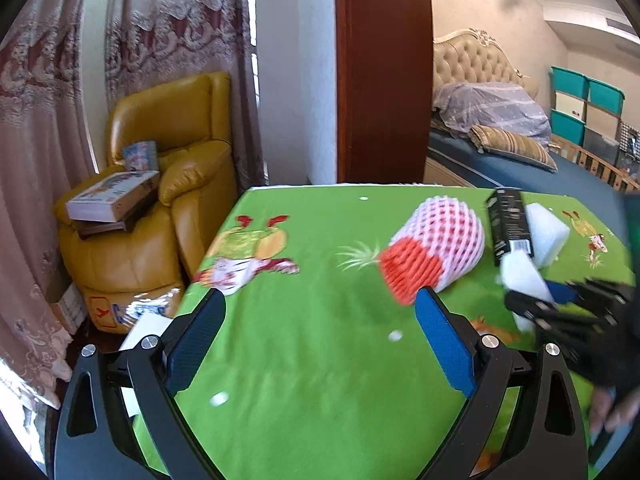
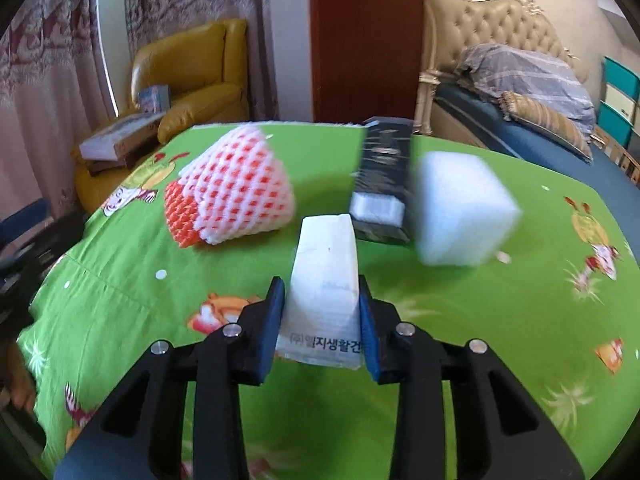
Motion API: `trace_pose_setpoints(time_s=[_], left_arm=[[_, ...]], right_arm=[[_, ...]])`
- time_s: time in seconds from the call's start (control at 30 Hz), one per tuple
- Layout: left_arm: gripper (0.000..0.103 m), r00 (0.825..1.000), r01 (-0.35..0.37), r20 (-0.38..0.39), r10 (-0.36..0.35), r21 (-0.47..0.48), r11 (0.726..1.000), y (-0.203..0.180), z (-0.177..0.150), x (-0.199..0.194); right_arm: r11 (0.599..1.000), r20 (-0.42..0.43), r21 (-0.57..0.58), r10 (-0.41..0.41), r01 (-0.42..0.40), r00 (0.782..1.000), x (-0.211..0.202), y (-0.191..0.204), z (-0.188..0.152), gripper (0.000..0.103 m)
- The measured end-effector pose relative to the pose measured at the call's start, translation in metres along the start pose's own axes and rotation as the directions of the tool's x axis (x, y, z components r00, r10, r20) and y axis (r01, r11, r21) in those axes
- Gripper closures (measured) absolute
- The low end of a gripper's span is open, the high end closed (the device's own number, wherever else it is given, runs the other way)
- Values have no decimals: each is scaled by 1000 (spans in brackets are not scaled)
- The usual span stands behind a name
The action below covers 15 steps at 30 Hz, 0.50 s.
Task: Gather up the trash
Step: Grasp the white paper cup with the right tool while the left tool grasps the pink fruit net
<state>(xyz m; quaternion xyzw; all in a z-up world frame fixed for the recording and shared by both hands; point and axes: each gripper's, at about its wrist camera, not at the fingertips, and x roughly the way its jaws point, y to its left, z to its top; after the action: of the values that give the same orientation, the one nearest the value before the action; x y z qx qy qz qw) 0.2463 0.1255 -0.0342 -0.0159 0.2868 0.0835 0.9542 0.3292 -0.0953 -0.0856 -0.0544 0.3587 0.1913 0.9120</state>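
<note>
From the left wrist, we see our left tool spread wide and empty over the green worktop. Ahead to its right lie one foam fruit net, one black box and one white foam block.

From the right wrist, our right tool clamps a white wrapper; the black box, just beyond it, holds white foam.

Both views are bright with daylight that filters through the patterned curtains at the left, leaving a blown-out strip along the window edge. The green cloth is evenly lit, shadows soft and short under the objects. Motion blur smears the foam net and white foam block. Fisheye distortion bends the door frame and walls, and dark vignetting rings the corners
</note>
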Motion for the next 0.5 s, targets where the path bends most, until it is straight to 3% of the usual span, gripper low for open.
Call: trace_pose_setpoints(time_s=[0.17,0.23,0.5], left_arm=[[14,996,81,-53,-78,55,995,-35,16,26],[14,984,154,-100,-146,75,985,-50,24,37],[14,979,164,-151,-135,196,967,-92,41,84]], right_arm=[[998,29,55,5,-6,1000,-27,-37,-18,69],[998,41,68,1,-4,999,-34,-48,-25,69],[995,123,99,-22,10,992,-61,-70,-39,69]])
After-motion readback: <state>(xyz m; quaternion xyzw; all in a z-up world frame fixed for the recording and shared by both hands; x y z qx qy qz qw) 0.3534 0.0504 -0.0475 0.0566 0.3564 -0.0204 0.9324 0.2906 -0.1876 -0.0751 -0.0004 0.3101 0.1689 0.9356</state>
